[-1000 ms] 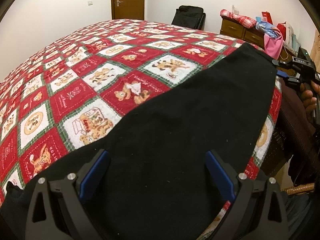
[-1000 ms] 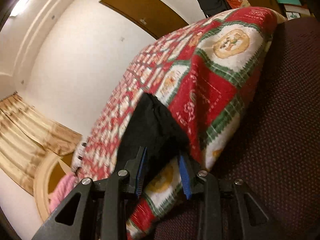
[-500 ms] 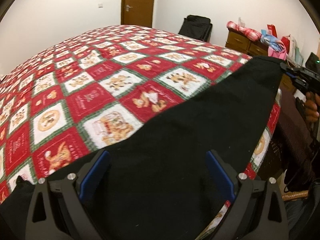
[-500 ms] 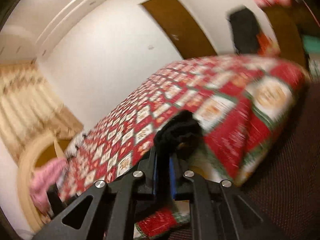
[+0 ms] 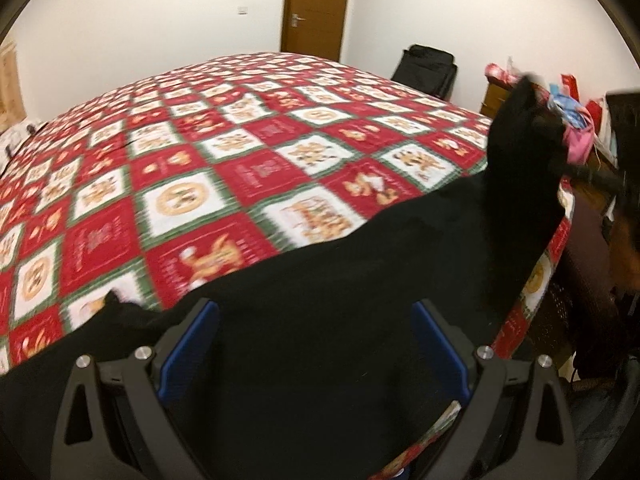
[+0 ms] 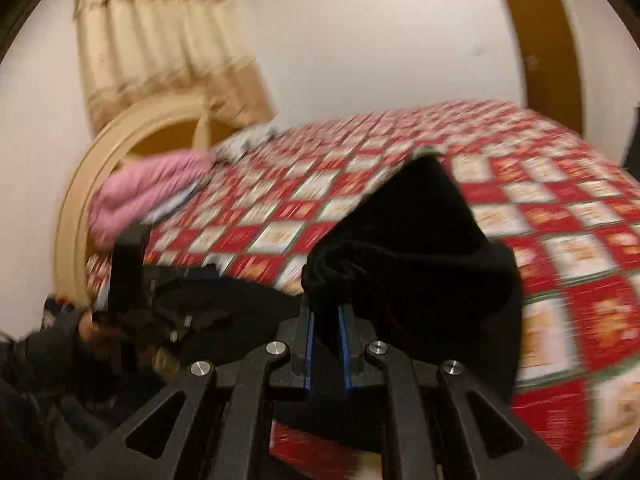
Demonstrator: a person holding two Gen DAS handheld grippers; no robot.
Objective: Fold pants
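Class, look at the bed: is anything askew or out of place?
Only the pants: one end is bunched and lifted off the quilt in the right tongs. That suits folding; nothing else stands out.

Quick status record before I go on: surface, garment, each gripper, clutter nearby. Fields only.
surface: bed with red patchwork quilt
garment: black pants, spread along the near quilt edge, one end lifted
right gripper: shut on a bunched end of the pants, raised off the quilt
left gripper: jaws wide open over the pants, pads not pressing cloth
clutter: pink cloth by the headboard; black bag against the far wall
fold: not yet made
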